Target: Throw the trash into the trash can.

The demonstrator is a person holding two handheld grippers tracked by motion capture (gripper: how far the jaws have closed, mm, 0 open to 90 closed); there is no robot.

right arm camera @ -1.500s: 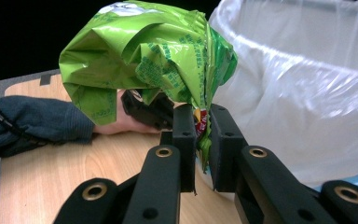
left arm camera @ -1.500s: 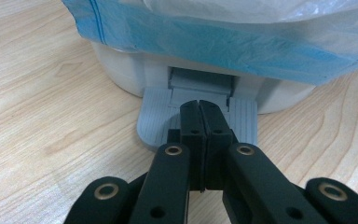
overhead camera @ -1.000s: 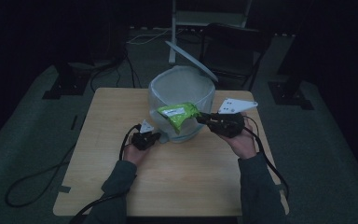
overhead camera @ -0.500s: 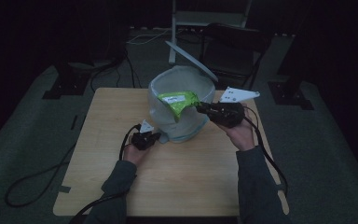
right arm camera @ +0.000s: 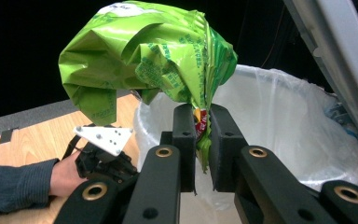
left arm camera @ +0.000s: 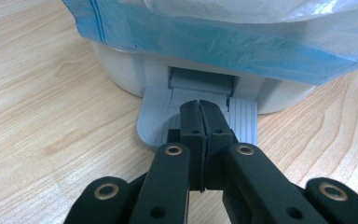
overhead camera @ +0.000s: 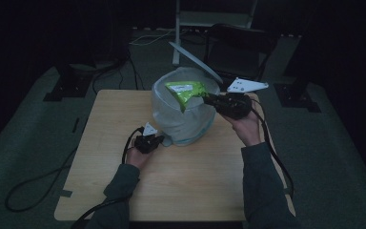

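Right gripper view: right claw (right arm camera: 201,122) pinches a crinkled green foil bag (right arm camera: 144,56); left claw (left arm camera: 199,122), together, presses a ribbed grey pedal (left arm camera: 156,121).

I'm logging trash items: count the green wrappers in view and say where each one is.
1. The green wrapper is pinched in the right gripper above the lined bin. More could lie hidden inside the bin.
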